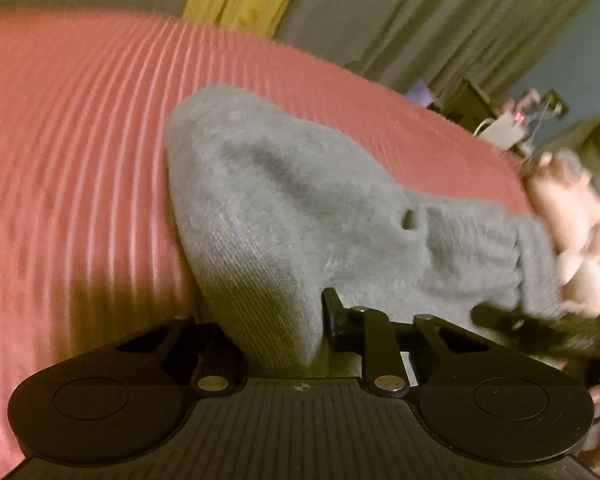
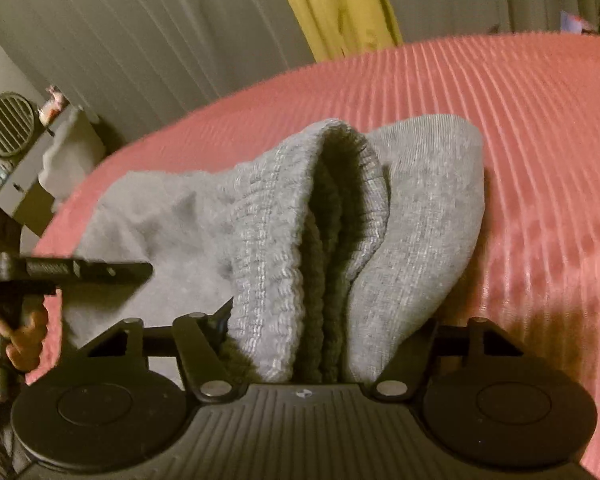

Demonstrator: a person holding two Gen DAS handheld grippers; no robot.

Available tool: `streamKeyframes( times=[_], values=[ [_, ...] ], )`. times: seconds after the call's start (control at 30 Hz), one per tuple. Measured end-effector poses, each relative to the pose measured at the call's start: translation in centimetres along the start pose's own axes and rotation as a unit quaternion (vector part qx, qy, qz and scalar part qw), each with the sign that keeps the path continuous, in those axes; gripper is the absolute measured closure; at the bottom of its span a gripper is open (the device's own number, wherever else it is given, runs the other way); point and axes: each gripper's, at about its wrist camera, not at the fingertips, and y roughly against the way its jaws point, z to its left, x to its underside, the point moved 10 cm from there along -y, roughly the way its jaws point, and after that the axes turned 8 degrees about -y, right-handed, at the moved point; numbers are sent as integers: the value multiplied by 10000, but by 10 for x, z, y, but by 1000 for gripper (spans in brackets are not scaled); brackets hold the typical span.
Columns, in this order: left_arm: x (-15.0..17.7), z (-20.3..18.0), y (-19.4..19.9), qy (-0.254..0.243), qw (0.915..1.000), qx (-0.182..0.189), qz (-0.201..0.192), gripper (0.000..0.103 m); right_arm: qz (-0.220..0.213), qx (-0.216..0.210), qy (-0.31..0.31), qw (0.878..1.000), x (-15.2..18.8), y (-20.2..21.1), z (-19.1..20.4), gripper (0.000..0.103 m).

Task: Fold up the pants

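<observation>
Nearest to us in the left wrist view, our left gripper (image 1: 284,320) has its jaws drawn close together on a fold of the grey pants (image 1: 284,200); the cloth runs down between the two black fingers and hides their tips, and the pads press on it. From that pinch the fabric rises and spreads away over the pink ribbed bedspread (image 1: 80,140), blurred by motion. At the right edge of that view a hand (image 1: 572,232) holds the other tool against the ribbed waistband end of the pants, though blur keeps us from reading how the tool sits there.

In the right wrist view, our right gripper (image 2: 324,344) has its jaws partly closed around the thick gathered waistband (image 2: 268,240), which stands bunched and doubled between the fingers and fills the gap; the fingers bear on it from both sides. The pants (image 2: 432,200) drape from there onto the bedspread (image 2: 520,140). To the left, the left gripper (image 2: 140,272) reaches in from the side over the grey cloth, with a hand (image 2: 20,340) on its handle.

Farther back, past the bed's edge, hang grey curtains (image 2: 160,40) with a yellow curtain (image 2: 340,8) between them, and a small round vent (image 2: 8,124) sits at the far left.
</observation>
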Motion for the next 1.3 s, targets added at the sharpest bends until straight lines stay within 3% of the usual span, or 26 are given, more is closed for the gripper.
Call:
streamKeyframes(
  times=[0.13,0.5,0.53,0.57,0.6,0.63,0.67,0.7,0.73,0.8,0.93,1.0,1.1,1.13,1.2,1.3],
  values=[
    [-11,-19,9,-388,9988,-267,-133,82,-150,-186,104,9997,-10,12,26,43],
    [-75,5,31,109,9970,-500,-577,82,-531,-369,30,9979,-71,2,62,45],
    [-78,13,27,196,9960,-697,-517,69,-506,-357,12,9981,-77,-3,62,43],
    [-79,25,25,318,9927,-1074,-457,52,-437,-238,32,9988,-80,-10,60,35],
    [-79,37,25,442,9871,-1472,-439,44,-343,137,119,9992,-83,-18,55,26],
    [-76,51,29,581,9777,-1966,-451,28,-302,603,246,9974,-85,-24,48,23],
    [-71,61,34,665,9698,-2294,-490,22,-269,971,260,9946,-84,-29,42,16],
    [-62,65,38,663,9668,-2412,-521,21,-309,1387,219,9896,-83,-29,31,9],
    [-53,63,38,591,9704,-2292,-479,19,-423,1711,229,9841,-79,-26,23,6],
    [-29,55,36,515,9777,-2018,-276,19,-622,1638,389,9838,-67,-20,23,5],
    [17,33,33,371,9770,-2099,-116,13,-818,1596,308,9833,-37,-13,19,4],
    [26,28,33,95,9723,-2327,-178,8,-910,1669,247,9815,-30,-17,18,4],
    [23,32,26,-792,9542,-2884,-102,4,-825,1865,355,9783,-27,-30,12,4],
    [23,33,28,-888,9493,-3015,-102,4,-823,1907,463,9771,-24,-29,9,4],
    [22,35,36,-638,9526,-2972,-98,5,-858,2019,497,9744,-21,-25,15,4],
    [34,31,50,-34,9656,-2598,-119,5,-1063,2038,643,9711,-24,-5,31,4]
  ],
)
